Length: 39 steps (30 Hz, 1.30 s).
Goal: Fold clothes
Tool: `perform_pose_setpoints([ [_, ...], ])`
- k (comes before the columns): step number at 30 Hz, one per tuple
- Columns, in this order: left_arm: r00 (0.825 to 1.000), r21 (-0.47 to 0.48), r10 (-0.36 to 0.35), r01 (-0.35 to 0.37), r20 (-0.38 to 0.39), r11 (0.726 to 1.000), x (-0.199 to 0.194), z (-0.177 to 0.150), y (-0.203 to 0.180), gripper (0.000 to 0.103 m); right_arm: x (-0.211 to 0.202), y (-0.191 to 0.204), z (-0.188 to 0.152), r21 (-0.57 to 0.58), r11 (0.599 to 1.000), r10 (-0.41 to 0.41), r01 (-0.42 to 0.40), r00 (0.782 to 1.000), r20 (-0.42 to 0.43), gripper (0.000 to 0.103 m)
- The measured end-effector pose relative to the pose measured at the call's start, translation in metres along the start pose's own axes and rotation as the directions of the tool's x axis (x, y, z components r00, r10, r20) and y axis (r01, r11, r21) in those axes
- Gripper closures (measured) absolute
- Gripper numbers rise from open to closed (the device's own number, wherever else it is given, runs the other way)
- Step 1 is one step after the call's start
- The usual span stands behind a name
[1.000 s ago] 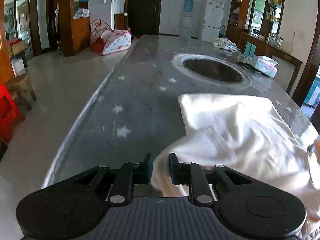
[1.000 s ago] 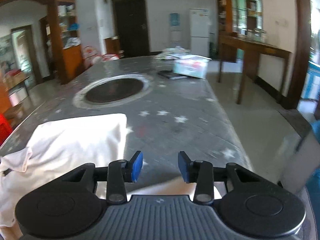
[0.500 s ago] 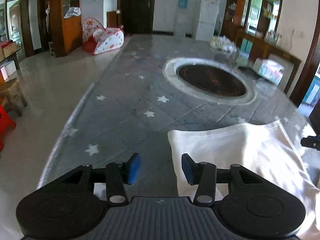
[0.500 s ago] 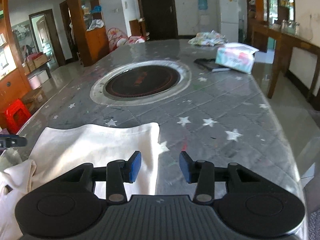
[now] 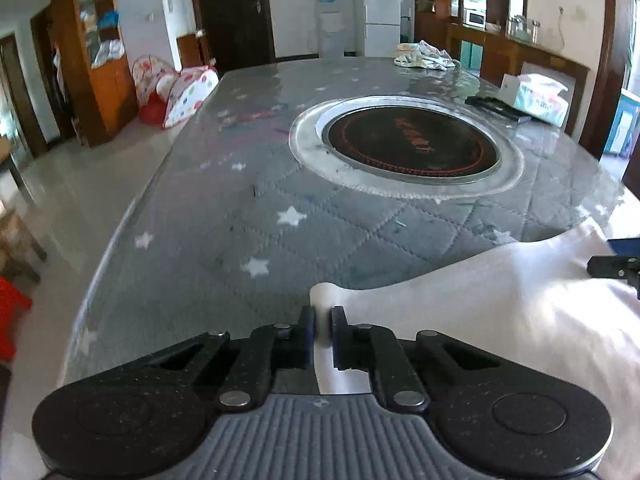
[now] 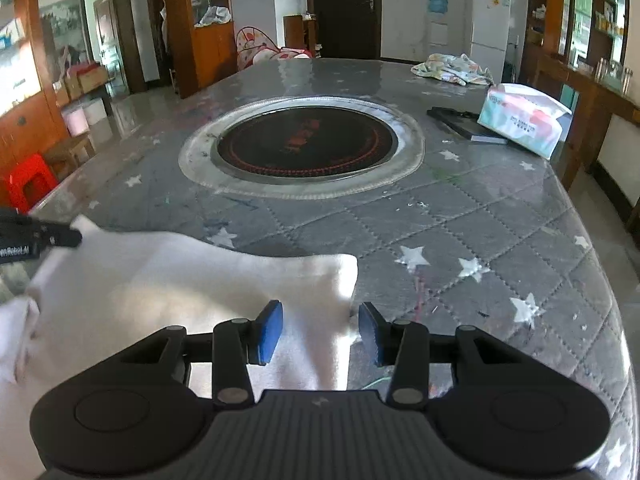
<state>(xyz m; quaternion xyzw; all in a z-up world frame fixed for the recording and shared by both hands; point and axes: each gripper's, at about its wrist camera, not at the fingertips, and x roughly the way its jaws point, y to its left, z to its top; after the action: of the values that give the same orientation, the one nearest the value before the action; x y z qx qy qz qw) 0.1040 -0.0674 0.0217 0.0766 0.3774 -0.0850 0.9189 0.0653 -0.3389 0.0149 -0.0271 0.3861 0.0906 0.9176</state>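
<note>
The left gripper (image 5: 323, 326) is clamped on the near left corner of a white garment (image 5: 500, 312), a small tuft of cloth standing up between its pinched fingers. The right gripper (image 6: 320, 330) has its blue pads spread apart over the garment's right corner (image 6: 200, 288); the cloth edge lies between the pads, but neither pad presses on it. In the right wrist view the tip of the left gripper (image 6: 60, 236) shows at the far left edge of the cloth, and in the left wrist view the tip of the right gripper (image 5: 618, 266) shows at the right edge.

The garment lies spread across the near end of a long table (image 6: 500, 216) with a grey quilted cover printed with white stars. Farther along, in the middle of the table, sits a round black cooktop (image 6: 306, 140) inside a metal ring. To the right of it lie a flat black object (image 6: 464, 120) and a tissue pack (image 6: 524, 118), just beside each other. A crumpled patterned cloth (image 6: 454, 68) rests near the far right end. A white fridge (image 6: 490, 24) stands against the far wall, and a red stool (image 6: 30, 184) is on the floor to the left.
</note>
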Motion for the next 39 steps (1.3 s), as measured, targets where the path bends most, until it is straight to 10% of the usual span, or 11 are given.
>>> perform_pose_setpoints([
  [12, 1.0, -0.014, 0.007, -0.007, 0.017, 1.0, 0.012, 0.018, 0.009, 0.08, 0.015, -0.009, 0.02, -0.022, 0.995, -0.099, 0.099, 0.995, 0.018, 0.058],
  [25, 0.977, 0.147, -0.211, 0.203, 0.041, 0.968, -0.076, -0.048, -0.016, 0.065, -0.049, 0.036, -0.004, -0.129, 0.989, 0.08, -0.076, 0.996, 0.028, 0.04],
  [39, 0.977, 0.118, -0.206, 0.199, 0.053, 0.973, -0.072, -0.071, -0.024, 0.079, -0.078, 0.075, -0.056, -0.17, 0.971, 0.165, -0.169, 0.986, -0.035, 0.032],
])
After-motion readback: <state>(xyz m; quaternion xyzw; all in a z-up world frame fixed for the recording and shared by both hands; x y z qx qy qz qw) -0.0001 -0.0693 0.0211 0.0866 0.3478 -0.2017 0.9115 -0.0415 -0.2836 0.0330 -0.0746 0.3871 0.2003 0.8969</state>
